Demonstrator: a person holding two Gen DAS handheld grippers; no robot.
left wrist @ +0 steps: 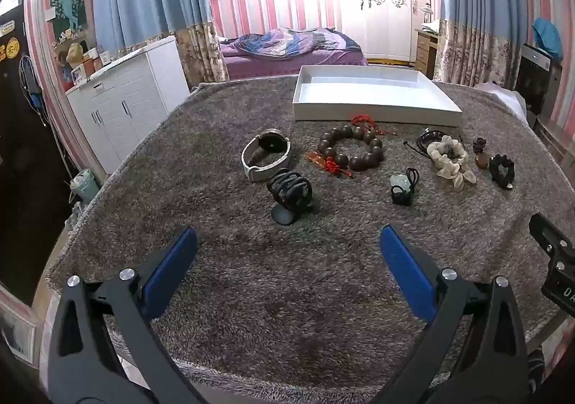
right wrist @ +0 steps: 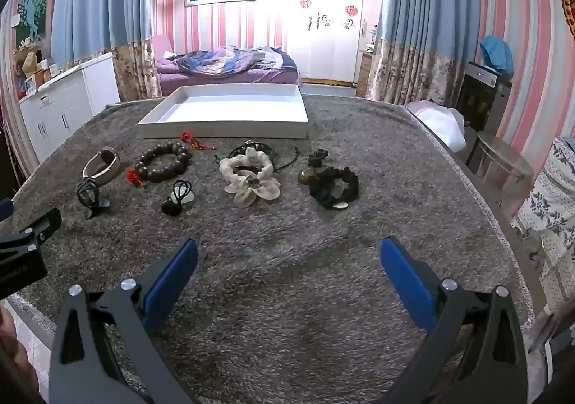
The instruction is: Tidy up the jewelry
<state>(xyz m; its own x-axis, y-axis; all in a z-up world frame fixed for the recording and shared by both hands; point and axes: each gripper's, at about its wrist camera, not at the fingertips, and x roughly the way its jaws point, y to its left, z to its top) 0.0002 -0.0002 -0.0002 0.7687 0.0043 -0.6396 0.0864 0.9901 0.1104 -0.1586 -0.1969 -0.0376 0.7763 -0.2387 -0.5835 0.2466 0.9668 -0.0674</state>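
Both grippers, left (left wrist: 289,246) and right (right wrist: 289,256), hovered with fingers apart over the tabletop's (left wrist: 287,296) near edge; jewelry lay mid-tabletop, white tray (right wrist: 222,127) toward the far edge.

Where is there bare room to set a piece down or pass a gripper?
Free: the white tray, nothing in it, and the grey rug between the jewelry row and both open grippers, left gripper and right gripper. Crowded: the row from the watch past the bead bracelet to the black scrunchie.
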